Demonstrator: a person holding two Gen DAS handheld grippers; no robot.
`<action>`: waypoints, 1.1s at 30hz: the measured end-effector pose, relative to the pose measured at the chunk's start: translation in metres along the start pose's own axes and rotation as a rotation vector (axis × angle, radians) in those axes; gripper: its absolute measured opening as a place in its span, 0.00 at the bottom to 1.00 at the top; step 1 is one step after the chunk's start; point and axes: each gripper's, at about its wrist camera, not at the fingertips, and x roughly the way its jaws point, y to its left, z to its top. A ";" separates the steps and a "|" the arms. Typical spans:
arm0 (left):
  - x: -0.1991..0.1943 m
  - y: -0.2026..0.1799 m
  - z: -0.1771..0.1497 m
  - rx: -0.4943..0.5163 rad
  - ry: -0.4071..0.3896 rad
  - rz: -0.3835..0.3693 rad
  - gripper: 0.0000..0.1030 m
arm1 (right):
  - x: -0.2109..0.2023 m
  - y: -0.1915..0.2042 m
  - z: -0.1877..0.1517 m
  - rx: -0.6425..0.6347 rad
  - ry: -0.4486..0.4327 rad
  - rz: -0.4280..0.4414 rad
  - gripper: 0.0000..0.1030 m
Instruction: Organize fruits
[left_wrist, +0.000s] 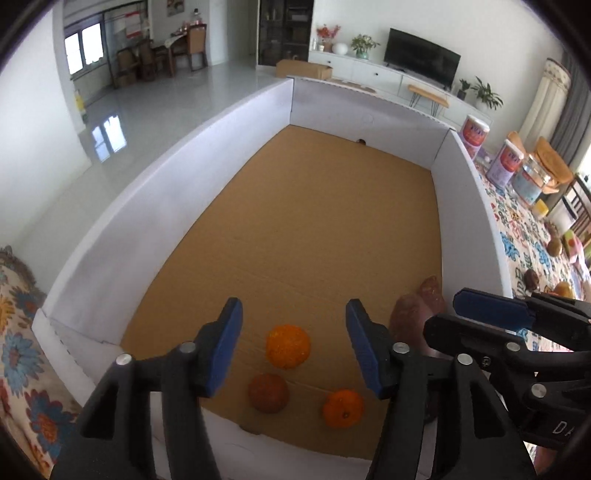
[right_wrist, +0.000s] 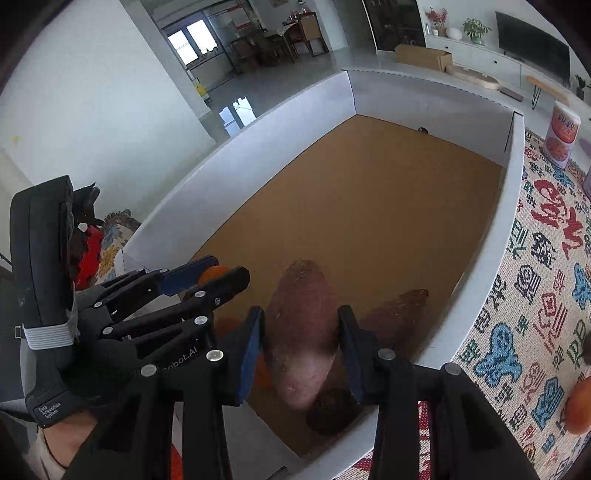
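A large white-walled cardboard box (left_wrist: 177, 206) with a brown floor fills both views. My left gripper (left_wrist: 293, 345) is open and empty above its near end. Below it lie an orange (left_wrist: 288, 346), a dark red-brown round fruit (left_wrist: 268, 392) and a second orange (left_wrist: 342, 408). My right gripper (right_wrist: 301, 350) is shut on a reddish sweet potato (right_wrist: 301, 332) and holds it above the box floor. Another sweet potato (right_wrist: 400, 314) lies on the floor by the right wall. The right gripper shows at the right of the left wrist view (left_wrist: 491, 314).
A patterned tablecloth (right_wrist: 535, 314) lies right of the box, with cans (left_wrist: 474, 133), jars and several loose fruits (left_wrist: 554, 246) on it. An orange fruit (right_wrist: 580, 406) lies on the cloth near the right edge. A flowered cloth (left_wrist: 22, 350) lies left of the box.
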 end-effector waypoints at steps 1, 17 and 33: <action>-0.006 -0.003 -0.002 0.002 -0.025 0.002 0.71 | -0.004 -0.002 -0.001 0.016 -0.019 0.003 0.40; -0.060 -0.232 -0.100 0.384 -0.043 -0.459 0.93 | -0.163 -0.196 -0.222 0.158 -0.252 -0.559 0.96; 0.029 -0.316 -0.125 0.513 0.011 -0.314 0.95 | -0.209 -0.330 -0.320 0.541 -0.208 -0.724 1.00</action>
